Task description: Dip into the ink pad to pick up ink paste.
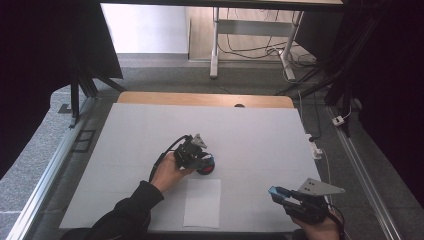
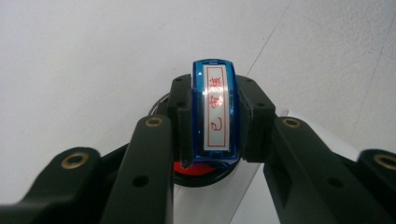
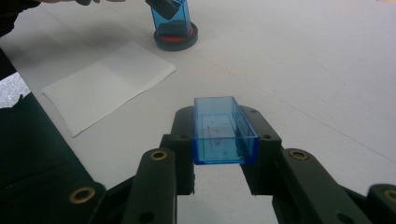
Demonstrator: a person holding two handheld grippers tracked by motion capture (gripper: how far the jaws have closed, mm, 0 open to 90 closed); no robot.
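From the high view, my left gripper point(image 1: 196, 154) sits out in the middle of the bench point(image 1: 250, 135), pressed down over the red ink pad point(image 1: 206, 166), which lies right under its jaws. My right gripper point(image 1: 286, 196) rests well off to the side, near my edge of the bench, holding the blue cap point(image 1: 278, 192) clear of everything. The sheet of paper point(image 1: 202, 202) lies between the two, just behind the left jaws and nearer to me, and I see no mark on it.

In the left gripper view, my jaws are clamped on the blue stamp point(image 2: 216, 114), one on each flat side, its labelled top facing the camera. Its lower end meets the red pad in its black dish point(image 2: 201, 171) directly below, so I judge the inking is in hand.

In the right gripper view, my jaws are closed on the cap point(image 3: 223, 130), its hollow side up. Far ahead of them stands the stamp point(image 3: 171, 17) on the pad point(image 3: 176, 38), with the paper point(image 3: 107, 81) ahead and to the left.

So: cap off, stamp on the ink. Left, as I judge it: pressing the paper and recapping.
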